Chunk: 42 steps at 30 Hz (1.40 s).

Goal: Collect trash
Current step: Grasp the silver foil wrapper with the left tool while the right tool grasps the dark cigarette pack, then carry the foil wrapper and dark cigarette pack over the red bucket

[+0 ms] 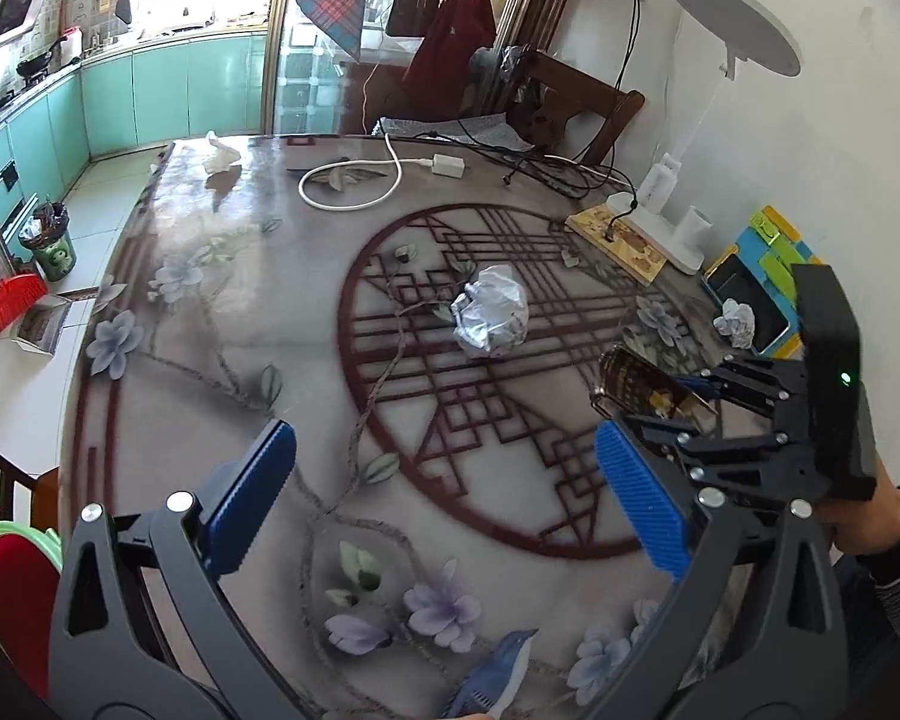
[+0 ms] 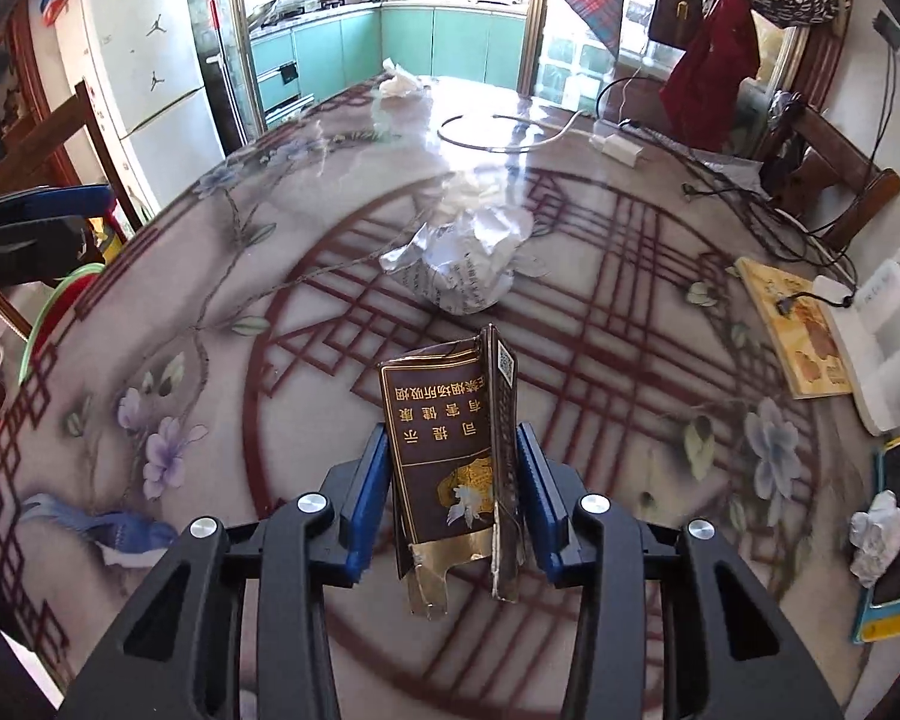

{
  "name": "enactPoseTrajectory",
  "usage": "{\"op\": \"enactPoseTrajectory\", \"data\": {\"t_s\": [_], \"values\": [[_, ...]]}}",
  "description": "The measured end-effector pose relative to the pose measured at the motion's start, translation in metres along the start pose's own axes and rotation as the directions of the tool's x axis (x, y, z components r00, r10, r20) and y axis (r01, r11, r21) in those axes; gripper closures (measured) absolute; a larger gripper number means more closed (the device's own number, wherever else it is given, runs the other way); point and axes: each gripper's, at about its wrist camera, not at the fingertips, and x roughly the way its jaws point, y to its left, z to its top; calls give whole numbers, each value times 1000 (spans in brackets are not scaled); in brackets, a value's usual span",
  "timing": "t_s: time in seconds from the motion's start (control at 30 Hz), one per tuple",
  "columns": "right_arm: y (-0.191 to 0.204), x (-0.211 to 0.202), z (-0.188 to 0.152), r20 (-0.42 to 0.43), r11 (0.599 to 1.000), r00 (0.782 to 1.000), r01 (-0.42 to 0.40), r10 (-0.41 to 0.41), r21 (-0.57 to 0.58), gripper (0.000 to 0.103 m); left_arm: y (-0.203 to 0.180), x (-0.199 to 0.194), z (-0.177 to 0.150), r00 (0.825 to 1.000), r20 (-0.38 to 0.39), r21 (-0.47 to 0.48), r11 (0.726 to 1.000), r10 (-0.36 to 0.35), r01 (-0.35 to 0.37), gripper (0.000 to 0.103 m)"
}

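My right gripper [image 2: 453, 456] is shut on a torn brown cigarette pack [image 2: 450, 420] and holds it above the table; the left wrist view shows the pack [image 1: 642, 381] in that gripper at the right. My left gripper [image 1: 444, 480] is open and empty over the near part of the table. A crumpled ball of printed paper [image 1: 492, 315] lies in the middle of the table, beyond both grippers, and shows in the right wrist view [image 2: 462, 264]. A small white wad [image 1: 735, 324] lies at the right by a tablet. A crumpled tissue [image 1: 222, 159] lies at the far left corner.
The round patterned table [image 1: 222, 324] holds a white charger cable [image 1: 354, 180], black cables [image 1: 546, 171], a book [image 1: 621, 240] and a white lamp base [image 1: 660, 222]. A tablet [image 1: 750, 300] lies at the right edge. A green bin [image 1: 51, 240] stands on the floor at the left.
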Motion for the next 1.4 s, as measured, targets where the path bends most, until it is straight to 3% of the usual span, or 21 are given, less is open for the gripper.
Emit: {"op": "enactPoseTrajectory", "data": {"t_s": [0.13,0.3,0.67,0.73,0.87,1.0,1.1,1.27,1.4], "values": [[-9,-27,-7,8,1000,1000,12,-12,4,63,-17,33,20,1000,-21,-9,1000,-23,23,5],[-24,-55,-20,28,999,1000,10,-11,34,63,-35,88,37,997,-78,13,1000,0,1,5],[-67,-68,-33,47,994,998,47,-52,98,63,-45,170,53,970,-163,68,983,178,-169,5],[-84,-67,-35,42,990,997,55,-61,133,63,-44,177,55,967,-170,78,981,189,-178,8],[-115,-65,-39,35,976,997,61,-70,208,63,-40,193,56,955,-215,96,978,204,-187,26],[-128,-67,-39,42,971,996,70,-81,229,63,-38,203,54,944,-248,106,974,219,-198,48],[-130,-68,-37,50,971,995,69,-82,230,63,-37,199,52,946,-236,112,973,223,-201,54],[-126,-71,-32,68,972,995,61,-78,225,63,-33,169,48,952,-203,132,970,230,-206,56],[-111,-76,-25,94,976,993,53,-74,212,63,-23,119,41,960,-156,134,968,232,-213,56]]}}
